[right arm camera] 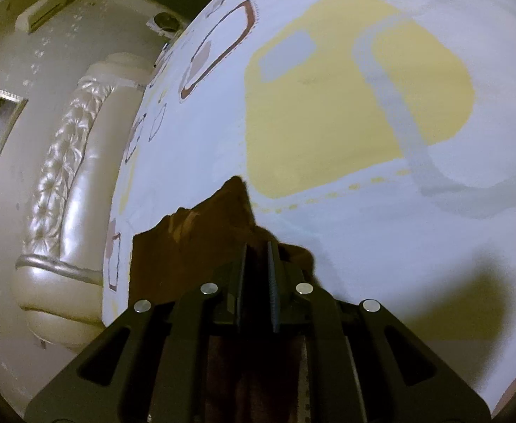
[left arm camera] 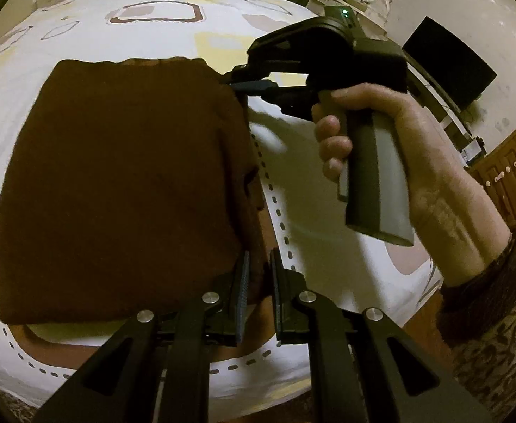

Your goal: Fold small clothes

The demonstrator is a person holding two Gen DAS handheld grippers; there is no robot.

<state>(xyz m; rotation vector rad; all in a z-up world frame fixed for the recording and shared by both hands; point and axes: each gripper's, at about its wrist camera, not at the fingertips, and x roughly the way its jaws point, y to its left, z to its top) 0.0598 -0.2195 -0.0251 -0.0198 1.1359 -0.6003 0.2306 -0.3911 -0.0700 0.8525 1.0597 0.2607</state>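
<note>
A brown garment (left arm camera: pixel 117 183) is found folded into a rough rectangle and laid flat on the patterned bedsheet (left arm camera: pixel 173 3), toward the near edge of the bed in the left wrist view. Its right-hand edge is pinched at two points. At the near right corner, the left gripper (left arm camera: pixel 258 278) is seen with its two fingers drawn close together on a strip of the brown fabric held between them. At the far right corner, the right gripper (left arm camera: pixel 254 86) is seen from the side, its fingers closed on the cloth edge, and it is held by a hand (left arm camera: pixel 391 141) wrapped round the grey handle. In the right wrist view, the right gripper (right arm camera: pixel 258 268) is confirmed closed on the garment (right arm camera: pixel 201 232), with a peak of brown fabric raised ahead of the fingertips. The sheet (right arm camera: pixel 328 112) is marked with yellow, grey and brown rounded shapes. A padded cream headboard (right arm camera: pixel 71 162) is noted beyond the bed's edge, and a dark screen (left arm camera: pixel 448 67) stands against the wall.
</note>
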